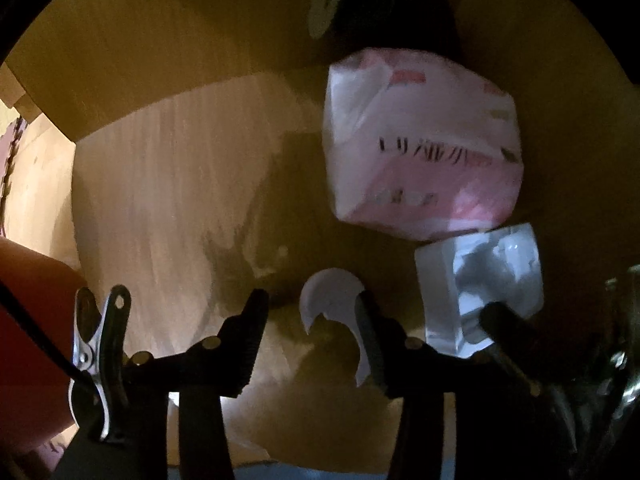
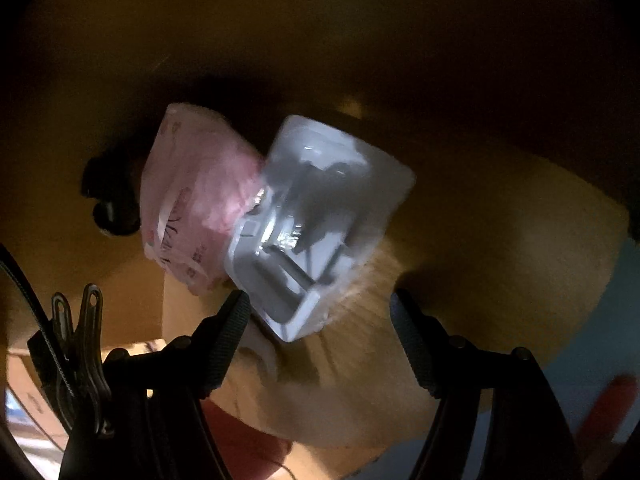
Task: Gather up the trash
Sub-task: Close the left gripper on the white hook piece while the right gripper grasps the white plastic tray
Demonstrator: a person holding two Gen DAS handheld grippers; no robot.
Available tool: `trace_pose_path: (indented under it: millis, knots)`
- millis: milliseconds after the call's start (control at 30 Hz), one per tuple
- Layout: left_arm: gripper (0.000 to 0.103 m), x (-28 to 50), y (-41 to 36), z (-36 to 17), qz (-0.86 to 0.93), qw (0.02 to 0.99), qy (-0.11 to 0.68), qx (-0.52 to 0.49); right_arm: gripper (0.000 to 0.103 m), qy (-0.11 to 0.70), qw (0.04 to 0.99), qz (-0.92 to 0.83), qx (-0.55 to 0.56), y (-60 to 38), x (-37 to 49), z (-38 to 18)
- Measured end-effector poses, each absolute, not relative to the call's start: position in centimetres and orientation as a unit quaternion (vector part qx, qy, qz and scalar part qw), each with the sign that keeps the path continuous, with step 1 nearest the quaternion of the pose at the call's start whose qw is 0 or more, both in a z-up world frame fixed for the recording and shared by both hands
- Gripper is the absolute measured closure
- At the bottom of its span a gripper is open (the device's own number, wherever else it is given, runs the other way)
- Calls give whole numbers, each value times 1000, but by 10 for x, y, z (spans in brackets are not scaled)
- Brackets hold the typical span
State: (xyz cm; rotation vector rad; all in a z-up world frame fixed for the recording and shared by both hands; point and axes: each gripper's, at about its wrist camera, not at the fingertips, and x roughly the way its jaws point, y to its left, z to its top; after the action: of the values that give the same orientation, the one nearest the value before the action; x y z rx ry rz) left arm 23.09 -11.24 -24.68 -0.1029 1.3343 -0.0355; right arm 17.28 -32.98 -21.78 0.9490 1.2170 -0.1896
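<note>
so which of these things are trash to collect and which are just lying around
Trash:
- pink packet
- clear plastic tray
- white paper scrap, between the left gripper's fingers

Lying around:
- black roll
- metal clip

pink-white packet (image 1: 424, 148) (black lettering), clear tray (image 2: 316, 232)

The pink-and-white packet (image 1: 424, 140) at one o'clock looks like thin glossy plastic film. Beneath it, the clear tray (image 1: 480, 280) is shiny moulded plastic, on matt brown cardboard (image 1: 168, 184).
</note>
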Motion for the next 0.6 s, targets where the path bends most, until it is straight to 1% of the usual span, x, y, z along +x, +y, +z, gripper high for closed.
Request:
trace_pose_path:
  millis: [33, 67, 100, 133, 233, 333, 367, 433, 600]
  knots:
    - [53, 230, -115, -249, -21, 782, 620, -48, 53, 556, 718, -86, 409, -328, 175, -218]
    - [50, 230, -118, -251, -23, 785, 618, -45, 67, 565, 721, -87, 392, -326, 176, -220]
    - [50, 230, -121, -251, -24, 789, 613, -37, 81, 565, 724, -86, 385, -327, 174, -221]
    - [48, 231, -122, -253, -26, 791, 610, -27, 87, 568, 724, -89, 381, -328, 173, -223]
    - [47, 220, -148, -254, -22, 802, 597, 15, 90, 569, 727, -94, 373, -331, 172, -224]
    - [47, 215, -157, -254, -18, 809, 586, 34, 90, 567, 726, -92, 378, -329, 171, -226]
    - [50, 214, -162, -252, -18, 811, 584, 34, 90, 567, 725, -91, 379, -328, 171, -227]
    - [60, 214, -165, -250, -18, 814, 579, 33, 91, 566, 722, -91, 387, -334, 169, -230]
    - [60, 215, -160, -247, -14, 809, 588, 9, 92, 559, 730, -86, 383, -339, 170, -228]
